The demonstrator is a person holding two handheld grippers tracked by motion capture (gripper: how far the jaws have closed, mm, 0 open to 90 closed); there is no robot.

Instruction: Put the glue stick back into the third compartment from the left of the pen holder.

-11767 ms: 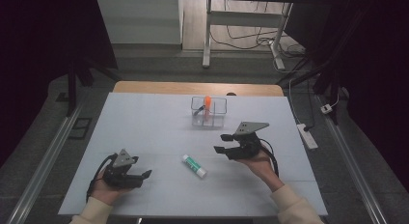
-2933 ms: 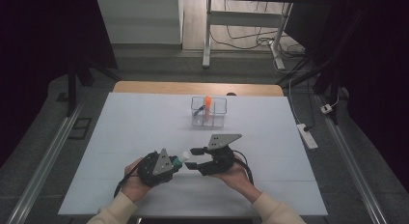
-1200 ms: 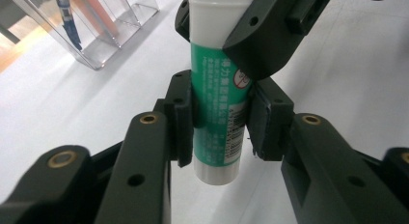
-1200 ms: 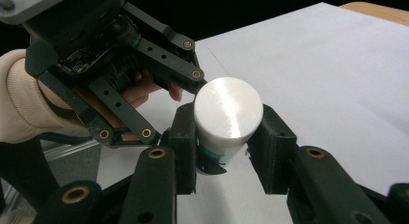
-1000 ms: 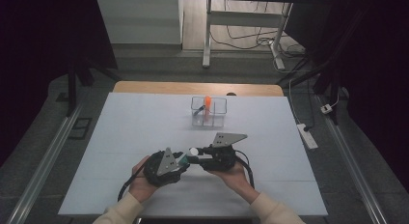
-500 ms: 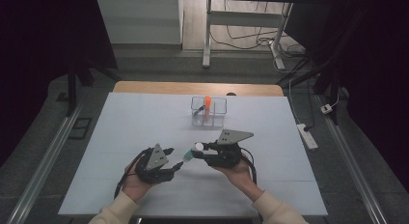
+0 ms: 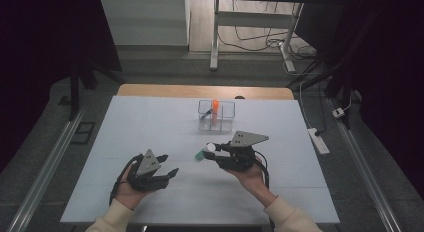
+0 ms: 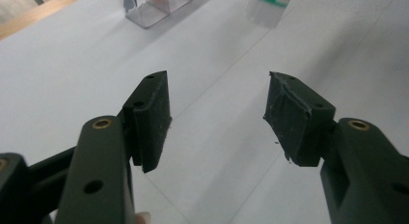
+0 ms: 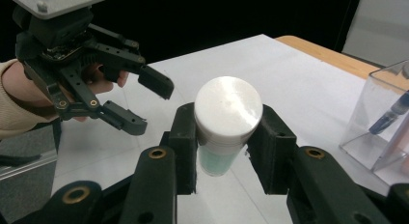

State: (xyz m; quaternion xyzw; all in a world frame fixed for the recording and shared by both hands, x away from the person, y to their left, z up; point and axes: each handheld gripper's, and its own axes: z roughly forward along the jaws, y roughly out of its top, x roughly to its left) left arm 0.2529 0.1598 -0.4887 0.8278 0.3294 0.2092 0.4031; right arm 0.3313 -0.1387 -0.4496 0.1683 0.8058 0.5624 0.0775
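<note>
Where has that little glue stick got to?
The glue stick sits clamped in the right gripper, held above the table just in front of the clear organizer.

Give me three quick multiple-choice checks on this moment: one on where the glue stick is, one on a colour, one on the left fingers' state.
1. Where is the glue stick?
A. Flat on the table
B. Between the right gripper's fingers, above the table
C. Inside the clear organizer

2. What colour is the upright pen in the clear organizer?
A. Orange
B. Green
C. Black

3. How is the left gripper?
A. Shut on the glue stick
B. Shut on a pen
C. Open, holding nothing

Answers:
1 B: the right gripper view shows the pads pressed on it below its white cap.
2 A: it stands out orange in the high view.
3 C: the left gripper view shows bare table between the parted fingers, which have just been opening.
</note>
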